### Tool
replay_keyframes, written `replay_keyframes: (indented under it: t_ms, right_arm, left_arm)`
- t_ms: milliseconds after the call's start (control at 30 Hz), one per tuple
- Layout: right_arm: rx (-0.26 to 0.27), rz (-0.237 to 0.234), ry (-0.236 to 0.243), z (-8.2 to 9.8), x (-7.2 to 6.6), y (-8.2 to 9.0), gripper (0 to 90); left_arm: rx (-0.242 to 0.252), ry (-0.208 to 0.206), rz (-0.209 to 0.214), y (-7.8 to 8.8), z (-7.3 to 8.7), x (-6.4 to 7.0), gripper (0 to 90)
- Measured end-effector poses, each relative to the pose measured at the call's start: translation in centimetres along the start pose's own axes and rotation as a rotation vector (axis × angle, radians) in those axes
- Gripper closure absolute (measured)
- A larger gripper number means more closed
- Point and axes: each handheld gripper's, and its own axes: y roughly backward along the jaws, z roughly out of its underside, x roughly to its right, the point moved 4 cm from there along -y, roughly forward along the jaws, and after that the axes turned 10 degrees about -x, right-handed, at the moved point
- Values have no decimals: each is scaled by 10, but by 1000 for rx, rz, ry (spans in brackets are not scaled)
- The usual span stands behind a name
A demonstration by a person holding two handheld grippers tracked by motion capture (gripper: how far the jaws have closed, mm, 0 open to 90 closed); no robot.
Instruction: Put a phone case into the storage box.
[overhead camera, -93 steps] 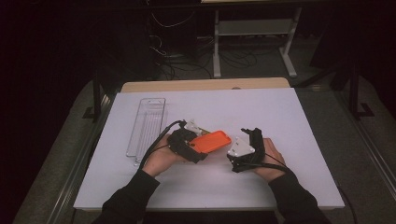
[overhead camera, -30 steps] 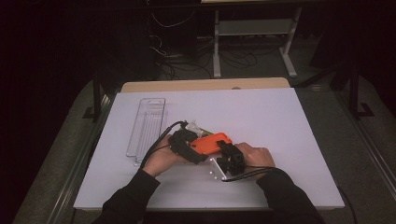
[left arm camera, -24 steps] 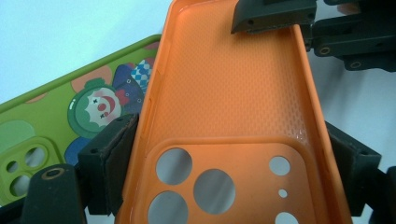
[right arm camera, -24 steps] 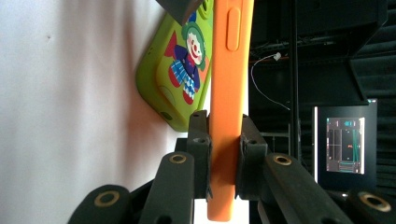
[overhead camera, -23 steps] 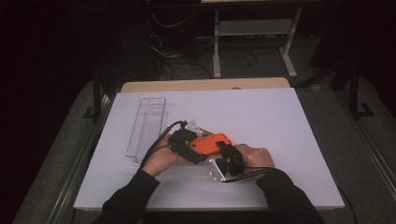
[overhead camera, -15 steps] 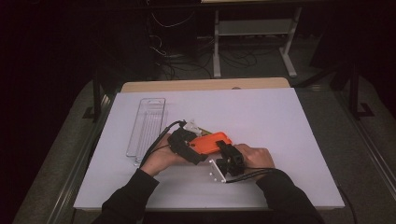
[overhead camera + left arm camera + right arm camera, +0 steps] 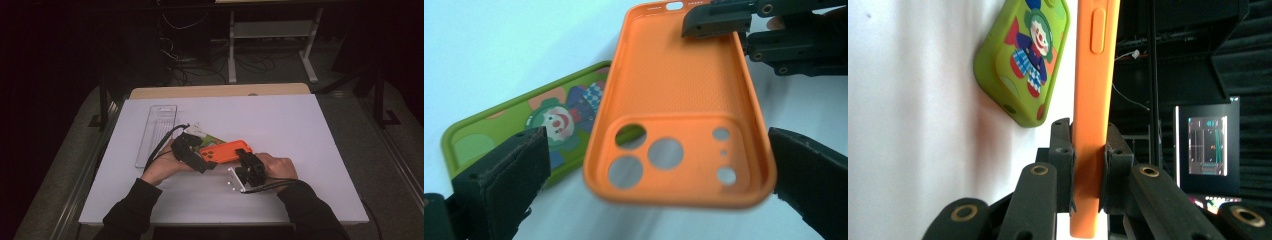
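An orange phone case [image 7: 226, 151] is held just above the white table, hollow side up in the left gripper view [image 7: 674, 85]. My right gripper [image 7: 245, 161] is shut on its plain end, and its jaws pinch the case's rim in the right gripper view [image 7: 1088, 150]. My left gripper [image 7: 206, 159] is open. Its two jaws stand on either side of the case's camera-hole end [image 7: 659, 185], with a gap at the left jaw. A green phone case with a clown picture [image 7: 212, 138] lies flat on the table beneath and behind the orange one [image 7: 499, 130] [image 7: 1020, 65].
A long clear plastic tray [image 7: 156, 131] lies at the left of the white table top [image 7: 300, 125]. The table's wooden far edge [image 7: 215, 91] borders a dark floor with cables and a metal stand. A lit screen [image 7: 1207, 145] shows far off.
The right gripper came in from the right and shut on the orange case's end. Over the last second both hands and the case have barely moved.
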Motion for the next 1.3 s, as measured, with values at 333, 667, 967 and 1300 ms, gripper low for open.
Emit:
replay_keyframes:
  t_ms: [333,667,967,1300]
  right_arm:
    - [-32,-58,-103,14,7,-1,782]
    - [-13,-149,-286,27,16,-3,782]
    - [11,-259,-481,32,22,-5,782]
    - [20,-369,-655,39,26,-9,781]
  left_arm:
    - [-35,-20,-22,1,6,-7,0]
    - [-16,11,-14,-3,7,-5,0]
    - [-35,0,-25,-3,8,-7,0]
    - [-31,-1,-29,-2,8,-8,0]
